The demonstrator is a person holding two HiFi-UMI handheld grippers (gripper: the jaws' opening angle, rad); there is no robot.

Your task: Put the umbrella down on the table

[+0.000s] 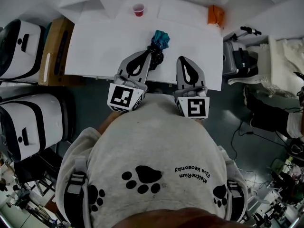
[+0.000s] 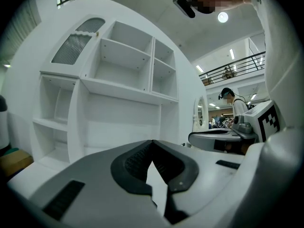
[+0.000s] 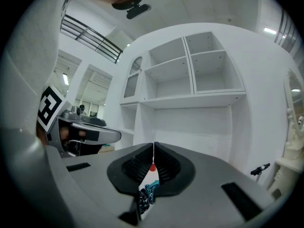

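Note:
The folded umbrella (image 1: 158,45), teal at its far end and dark-patterned near me, lies on the white table (image 1: 104,46) close to the front edge. My left gripper (image 1: 149,55) hovers level just left of its near end, with the jaws shut and nothing between them (image 2: 152,142). My right gripper (image 1: 183,60) is to the right of the umbrella, also shut and empty (image 3: 153,146). In the right gripper view a strip of the umbrella (image 3: 145,194) shows below the closed jaws. Neither gripper holds it.
A red cup (image 1: 138,9) stands at the table's far edge, an orange object (image 1: 215,15) at its far right corner. A white shelf unit (image 2: 128,80) rises behind the table. White machines (image 1: 19,42) and a cardboard box (image 1: 54,51) stand to the left, and equipment (image 1: 240,56) stands to the right.

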